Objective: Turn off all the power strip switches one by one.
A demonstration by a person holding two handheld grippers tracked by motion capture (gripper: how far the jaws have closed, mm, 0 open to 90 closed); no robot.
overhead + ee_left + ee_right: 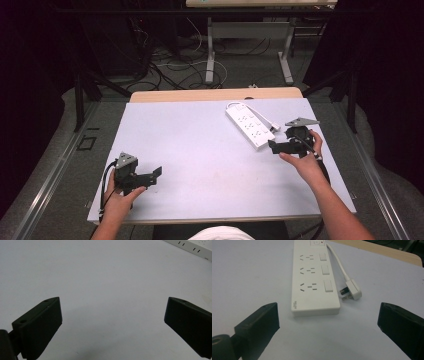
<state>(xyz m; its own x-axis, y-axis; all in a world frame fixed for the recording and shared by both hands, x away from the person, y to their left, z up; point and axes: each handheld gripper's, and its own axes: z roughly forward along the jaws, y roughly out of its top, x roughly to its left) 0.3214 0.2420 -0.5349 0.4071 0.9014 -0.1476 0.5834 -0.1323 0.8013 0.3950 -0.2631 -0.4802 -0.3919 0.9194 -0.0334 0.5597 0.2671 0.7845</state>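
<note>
A white power strip (248, 125) lies on the pale table (200, 150) at the far right, its white cord looping back to a plug (274, 127) beside it. My right gripper (274, 146) stands open just short of the strip's near end, held in a hand. In the right gripper view the strip (313, 277), with three sockets and three switches, lies straight ahead between the wide-apart jaws of the right gripper (328, 307), and the plug (353, 290) rests to its right. My left gripper (156, 172) is open at the near left over bare table, nothing between its fingers (40, 325).
A wooden strip (215, 94) runs along the table's far edge. Beyond it, floor cables (170, 67) and another table's legs (210, 55) show. A corner of the power strip (192, 246) appears at the top right of the left gripper view.
</note>
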